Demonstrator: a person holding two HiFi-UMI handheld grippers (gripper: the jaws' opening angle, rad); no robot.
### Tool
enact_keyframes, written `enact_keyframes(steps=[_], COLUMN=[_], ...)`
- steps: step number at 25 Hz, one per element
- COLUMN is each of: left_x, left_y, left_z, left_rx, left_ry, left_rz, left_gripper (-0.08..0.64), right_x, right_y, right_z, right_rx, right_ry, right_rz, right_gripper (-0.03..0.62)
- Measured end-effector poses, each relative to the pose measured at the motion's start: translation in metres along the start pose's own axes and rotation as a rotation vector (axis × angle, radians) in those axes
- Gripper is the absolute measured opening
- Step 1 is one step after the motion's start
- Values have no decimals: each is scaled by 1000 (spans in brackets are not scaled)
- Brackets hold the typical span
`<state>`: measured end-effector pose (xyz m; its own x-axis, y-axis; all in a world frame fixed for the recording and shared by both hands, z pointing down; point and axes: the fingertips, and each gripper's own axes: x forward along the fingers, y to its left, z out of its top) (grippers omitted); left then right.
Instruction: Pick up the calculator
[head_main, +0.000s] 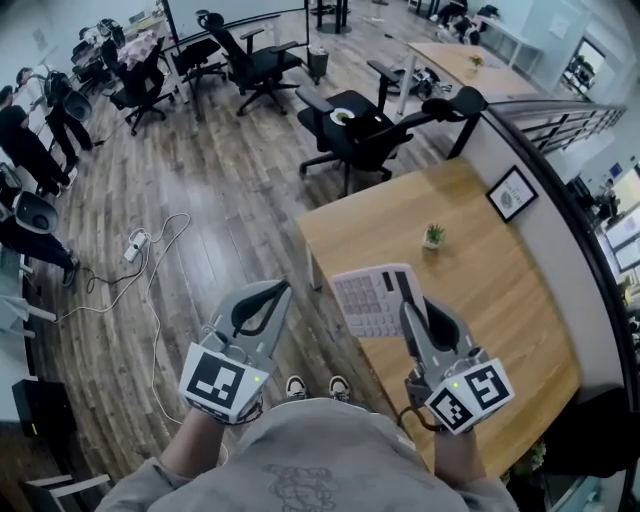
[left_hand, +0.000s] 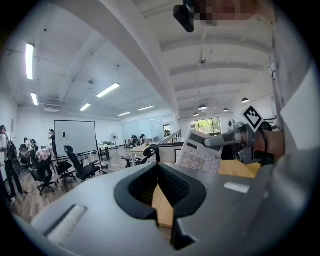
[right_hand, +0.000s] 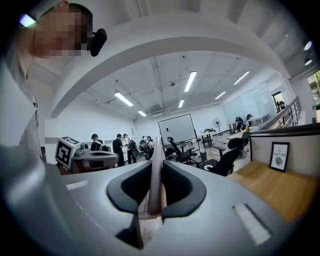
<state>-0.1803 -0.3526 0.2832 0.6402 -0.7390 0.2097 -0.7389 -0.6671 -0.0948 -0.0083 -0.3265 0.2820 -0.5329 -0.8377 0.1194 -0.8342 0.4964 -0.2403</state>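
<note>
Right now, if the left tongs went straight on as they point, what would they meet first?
Nothing close: open air, then probably the black office chair, though depth is unclear. The calculator sits off to the right.

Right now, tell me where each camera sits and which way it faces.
Head view: on the person's head, facing steeply down at the table; left gripper, right gripper and shoes show.
Left gripper view: rides the left gripper, facing the far whiteboard; its shut, empty jaws show.
Right gripper view: rides the right gripper, facing the whiteboard; its jaws clamp the calculator.
Shared: each gripper view sees the other gripper.
</note>
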Motion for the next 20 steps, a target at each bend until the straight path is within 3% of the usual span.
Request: enact_keyframes(steps=[7,10,20], left_x=[-2,-3,-7], left_y=[1,2,7], left_z=[-6,-6,-8], left_rx=[33,-3,-8], left_ry=[1,17,25], left_rz=[-8,3,16], left_gripper=[2,2,2], right_x=[1,1,4], right_y=[6,5,4], right_z=[-16,-16,-17], right_rx=[29,32,31], right_ry=[46,51,53], right_rz=[11,9,7], right_gripper=[64,64,64])
